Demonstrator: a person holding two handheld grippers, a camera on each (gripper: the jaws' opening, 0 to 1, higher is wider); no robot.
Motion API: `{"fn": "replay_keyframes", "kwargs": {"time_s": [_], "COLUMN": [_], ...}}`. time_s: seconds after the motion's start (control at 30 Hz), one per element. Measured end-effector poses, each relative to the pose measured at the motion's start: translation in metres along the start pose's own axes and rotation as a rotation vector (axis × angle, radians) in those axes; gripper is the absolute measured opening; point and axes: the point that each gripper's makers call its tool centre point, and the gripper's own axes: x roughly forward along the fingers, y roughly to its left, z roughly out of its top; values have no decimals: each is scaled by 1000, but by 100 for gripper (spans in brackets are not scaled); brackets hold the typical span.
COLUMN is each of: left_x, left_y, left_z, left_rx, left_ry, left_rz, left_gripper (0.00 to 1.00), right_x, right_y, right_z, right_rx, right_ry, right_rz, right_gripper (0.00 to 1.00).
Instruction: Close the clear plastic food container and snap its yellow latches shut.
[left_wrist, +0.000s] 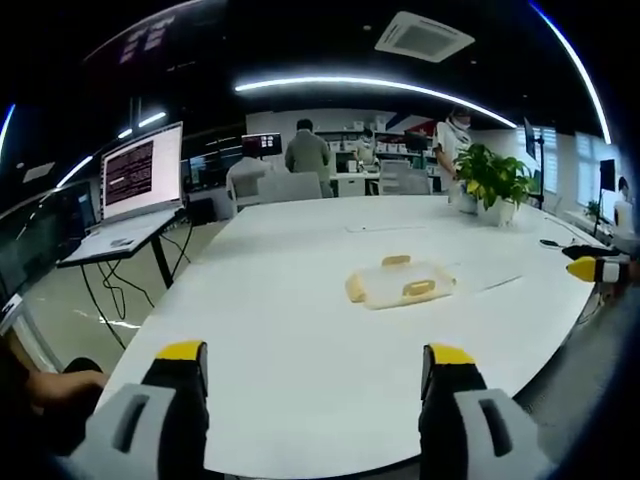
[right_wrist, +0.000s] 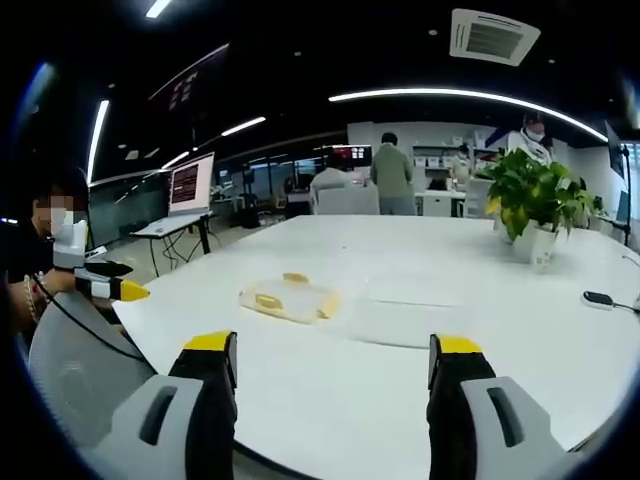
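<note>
A clear plastic food container (left_wrist: 402, 283) with yellow latches lies on the white table (left_wrist: 300, 330), lid on it; whether the latches are snapped I cannot tell. It also shows in the right gripper view, container (right_wrist: 290, 298) left of centre. My left gripper (left_wrist: 315, 375) stands open at the near table edge, well short of the container, nothing between its fingers. My right gripper (right_wrist: 335, 370) is open too, over the table edge, apart from the container. The right gripper's yellow tip (left_wrist: 590, 268) enters the left gripper view at the far right; the left gripper's tip (right_wrist: 118, 290) enters the right gripper view at left.
A potted green plant (left_wrist: 495, 180) stands at the far side of the table. A small dark device (right_wrist: 598, 298) lies near the right edge. A laptop on a stand (left_wrist: 135, 195) is left of the table. People stand at desks in the background. A person sits at left (right_wrist: 40, 260).
</note>
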Motion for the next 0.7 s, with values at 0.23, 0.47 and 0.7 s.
{"fn": "replay_keyframes", "kwargs": {"time_s": [0.23, 0.47, 0.7], "left_x": [0, -1, -1], "left_y": [-1, -2, -4], "left_z": [-1, 0, -2], "left_rx": [2, 2, 1], "left_ry": [5, 1, 8], "left_rz": [-8, -11, -25], "left_gripper": [84, 84, 83], "right_x": [0, 0, 0], "right_y": [-1, 0, -1], "right_z": [0, -1, -4], "right_rx": [9, 2, -5], "right_ry": [-4, 5, 19], "right_rz": [-6, 1, -10], "right_gripper": [77, 76, 75]}}
